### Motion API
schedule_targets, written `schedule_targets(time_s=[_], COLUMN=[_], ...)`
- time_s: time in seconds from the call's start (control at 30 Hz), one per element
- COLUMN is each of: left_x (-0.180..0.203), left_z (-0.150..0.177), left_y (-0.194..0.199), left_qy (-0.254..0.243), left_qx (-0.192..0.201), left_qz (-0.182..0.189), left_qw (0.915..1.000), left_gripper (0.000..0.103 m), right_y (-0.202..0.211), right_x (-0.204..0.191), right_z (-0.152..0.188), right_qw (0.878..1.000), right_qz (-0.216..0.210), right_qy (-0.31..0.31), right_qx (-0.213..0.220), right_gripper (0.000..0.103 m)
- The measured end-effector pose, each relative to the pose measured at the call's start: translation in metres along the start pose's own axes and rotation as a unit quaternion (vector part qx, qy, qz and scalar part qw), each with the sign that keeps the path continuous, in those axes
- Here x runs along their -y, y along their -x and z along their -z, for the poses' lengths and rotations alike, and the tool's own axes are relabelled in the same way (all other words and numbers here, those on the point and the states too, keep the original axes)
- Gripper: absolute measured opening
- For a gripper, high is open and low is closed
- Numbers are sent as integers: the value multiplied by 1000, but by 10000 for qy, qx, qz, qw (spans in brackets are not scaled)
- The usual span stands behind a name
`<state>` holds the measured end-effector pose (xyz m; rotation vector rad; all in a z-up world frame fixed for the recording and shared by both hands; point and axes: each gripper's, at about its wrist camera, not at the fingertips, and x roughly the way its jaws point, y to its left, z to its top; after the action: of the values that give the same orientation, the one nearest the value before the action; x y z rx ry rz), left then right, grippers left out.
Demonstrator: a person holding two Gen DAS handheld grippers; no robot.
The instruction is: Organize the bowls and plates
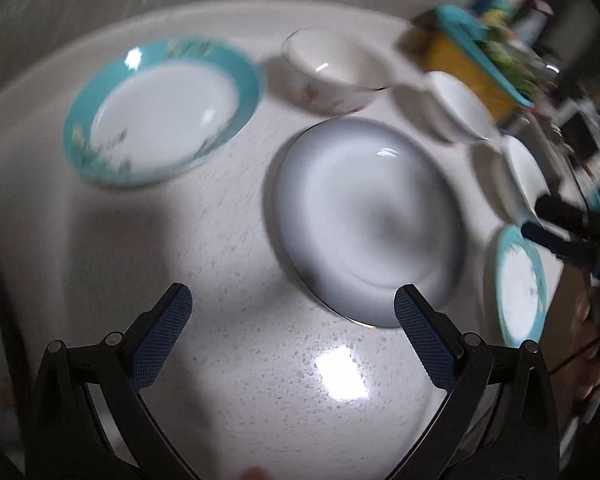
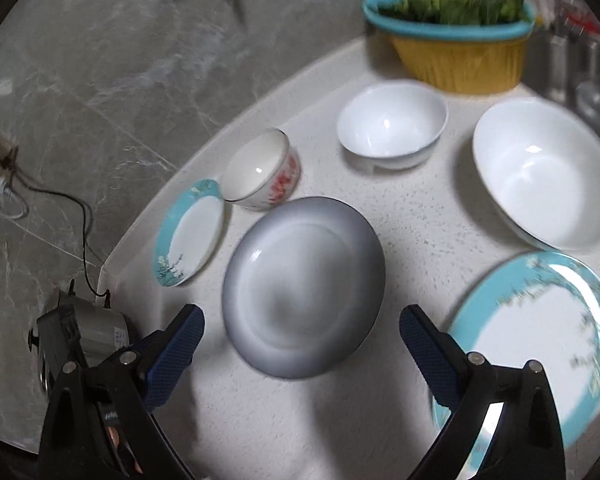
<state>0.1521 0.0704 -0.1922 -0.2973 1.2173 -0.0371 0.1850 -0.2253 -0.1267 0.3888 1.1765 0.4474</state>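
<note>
Speckled white stone forms the countertop, and on it the dishes lie spread out singly, none stacked. Near the middle sits a grey plate with a pale centre and darker rim. In the left wrist view the left gripper hovers above the counter with its blue-padded fingers spread wide and nothing between them; the right finger's tip overlaps the near edge of the grey plate, though contact cannot be judged. A teal-rimmed plate lies to the far left, a floral bowl stands beyond the grey plate, and a small white bowl and a large white bowl sit to the right, all blurred. A second teal-rimmed plate lies at the right edge, where the right gripper's dark fingers reach in. In the right wrist view the right gripper is likewise wide open and empty, its fingers on either side of the grey plate's near edge, with the second teal-rimmed plate partly under the right finger. A yellow basket with a teal colander of greens stands at the back, and a grey marbled wall rises behind the counter.
</note>
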Motion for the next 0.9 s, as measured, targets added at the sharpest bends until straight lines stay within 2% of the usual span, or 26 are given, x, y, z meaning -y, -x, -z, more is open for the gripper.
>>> schedule_targets(time_s=[0.07, 0.2, 0.27, 0.43, 0.63, 0.8, 0.9], left_x=[-5, -11, -18, -27, -26, -19, -18], left_z=[-10, -29, -38, -56, -71, -81, -83], left_y=[-10, -38, -50, -69, -82, -88, -89], left_qy=[256, 215, 219, 254, 328, 205, 149], left_qx=[-16, -181, -263, -293, -368, -407, -453], left_qz=[146, -28, -39, 375, 1081, 1325, 1459], left_qw=[9996, 9996, 9994, 9985, 9929, 9901, 9881], left_gripper=[102, 101, 101, 100, 94, 92, 91], right_y=[-19, -45, -55, -74, -89, -94, -94], right_x=[7, 21, 27, 38, 44, 46, 47], right_z=[-13, -30, -36, -43, -46, -48, -49], right_qw=[9995, 9978, 9967, 9933, 9880, 9855, 9847], right_qz=[-29, -147, -206, -452, -794, -940, -918], right_qy=[115, 36, -14, -99, -70, -48, -1], right_qx=[-306, -649, -784, -1062, -1324, -1414, -1479], right_gripper=[94, 93, 86, 76, 74, 72, 67])
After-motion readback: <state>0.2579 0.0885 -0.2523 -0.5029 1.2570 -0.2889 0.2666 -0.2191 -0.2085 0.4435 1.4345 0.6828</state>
